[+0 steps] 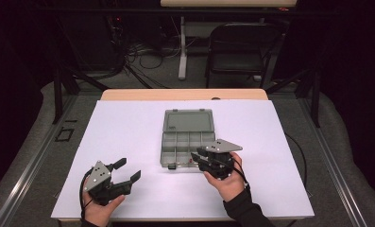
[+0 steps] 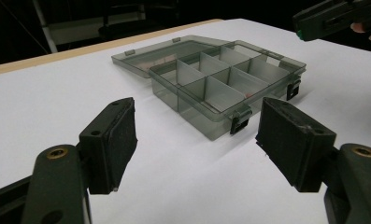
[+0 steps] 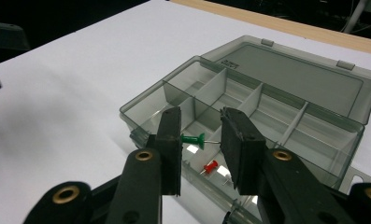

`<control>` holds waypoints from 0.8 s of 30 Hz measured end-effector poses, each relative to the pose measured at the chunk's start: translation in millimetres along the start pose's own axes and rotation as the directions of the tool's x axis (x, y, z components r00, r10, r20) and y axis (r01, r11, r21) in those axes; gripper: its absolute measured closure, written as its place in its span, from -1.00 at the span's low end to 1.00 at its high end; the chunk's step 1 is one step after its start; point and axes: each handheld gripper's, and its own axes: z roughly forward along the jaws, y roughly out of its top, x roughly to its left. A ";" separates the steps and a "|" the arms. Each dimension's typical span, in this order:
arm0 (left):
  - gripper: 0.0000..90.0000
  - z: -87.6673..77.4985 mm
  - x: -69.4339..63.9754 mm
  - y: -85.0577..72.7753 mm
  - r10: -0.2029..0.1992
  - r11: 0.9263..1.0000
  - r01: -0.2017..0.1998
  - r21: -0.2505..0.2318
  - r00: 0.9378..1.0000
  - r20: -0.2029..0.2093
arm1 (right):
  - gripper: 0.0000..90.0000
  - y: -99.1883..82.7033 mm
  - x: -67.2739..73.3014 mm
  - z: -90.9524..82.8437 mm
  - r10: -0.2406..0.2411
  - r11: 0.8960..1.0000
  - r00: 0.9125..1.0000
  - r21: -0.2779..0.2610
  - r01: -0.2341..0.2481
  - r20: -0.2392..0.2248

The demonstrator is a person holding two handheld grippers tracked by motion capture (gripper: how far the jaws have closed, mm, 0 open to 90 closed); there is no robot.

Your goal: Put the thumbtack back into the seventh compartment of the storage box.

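**Green pin in right claw, over the box — drop not done**

Right claw (image 3: 201,140) is clamped on a green pushpin (image 3: 193,139): head against its left jaw, needle tip toward the right jaw, pin lying crosswise between them. The claw sits over the near edge of the compartment box (image 3: 286,116), which lies directly ahead of and under the jaws, lid folded flat open on the far side.

A red pushpin (image 3: 211,166) lies in a near compartment just below the claw. Something small and pale sits beside it, maybe another pin; can't tell. The other compartments look empty as far as visible.

Left claw (image 2: 197,135) has its jaws wide apart, nothing between them, low over the white worktop (image 1: 128,127). The box is ahead of it and well clear. In the high view the left claw (image 1: 128,172) is well to the side of the right claw (image 1: 201,158).

Status, my read: sorting is partway, with red stowed and green carried but not released. Left to do: spread the jaws over a cell, then probably shut the lid.
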 end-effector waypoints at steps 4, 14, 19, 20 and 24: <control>-0.38 0.2 -0.2 0.0 0.000 1.000 0.000 0.000 1.000 0.001 | 0.53 -0.3 -6.0 6.3 0.011 1.000 1.000 0.014 -0.011 0.013; -0.38 0.0 0.1 -0.1 0.002 1.000 -0.002 0.001 1.000 0.001 | 0.53 -2.0 -15.2 18.7 0.026 0.999 0.999 0.042 -0.027 0.040; -0.38 0.2 0.0 -0.1 0.001 1.000 -0.001 0.001 1.000 0.000 | 0.53 -3.2 -18.6 24.4 0.036 0.998 0.998 0.057 -0.039 0.048; -0.38 0.2 0.0 -0.1 0.002 1.000 -0.002 0.001 1.000 0.001 | 0.53 -3.4 -19.1 25.5 0.040 0.997 0.998 0.060 -0.042 0.048; -0.38 0.1 0.6 0.1 -0.001 1.000 0.001 -0.001 1.000 -0.001 | 0.53 -4.7 -21.2 29.9 0.040 0.997 0.998 0.069 -0.044 0.053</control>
